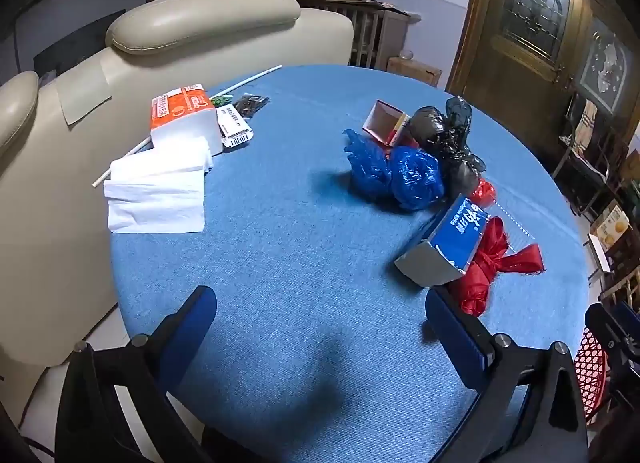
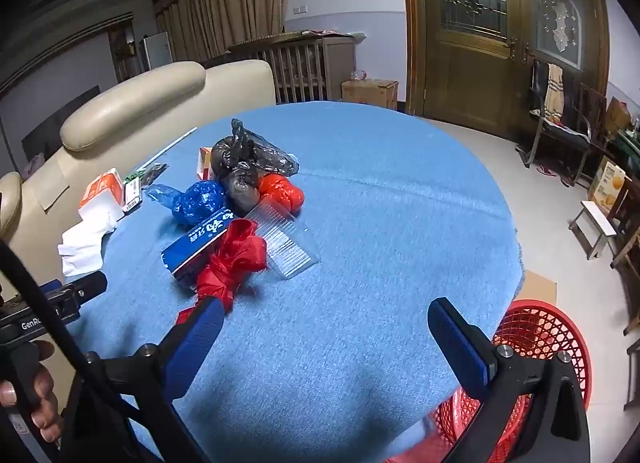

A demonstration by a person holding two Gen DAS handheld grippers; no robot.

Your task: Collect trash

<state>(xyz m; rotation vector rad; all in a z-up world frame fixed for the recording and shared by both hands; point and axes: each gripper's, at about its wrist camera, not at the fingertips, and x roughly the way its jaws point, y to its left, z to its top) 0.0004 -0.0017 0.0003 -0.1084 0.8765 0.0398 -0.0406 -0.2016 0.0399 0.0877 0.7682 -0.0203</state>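
A pile of trash lies on the round blue table point(image 1: 304, 263): a blue plastic bag point(image 1: 400, 175), a black plastic bag point(image 1: 448, 135), a red knotted bag point(image 1: 488, 263), a blue carton point(image 1: 448, 247) and a small red and white box point(image 1: 386, 121). The right wrist view shows the same pile, with the red bag point(image 2: 234, 259), the blue carton point(image 2: 196, 241), a second red bag point(image 2: 282, 191) and a clear ribbed plastic sheet point(image 2: 284, 243). My left gripper point(image 1: 320, 327) is open and empty, short of the pile. My right gripper point(image 2: 326, 337) is open and empty, its left finger near the red bag.
A red mesh basket point(image 2: 532, 347) stands on the floor by the table's near right edge. White tissues point(image 1: 160, 191), an orange tissue pack point(image 1: 180, 111), a thin white rod point(image 1: 248, 81) and small packets lie at the left. A beige sofa point(image 1: 200, 23) stands behind the table.
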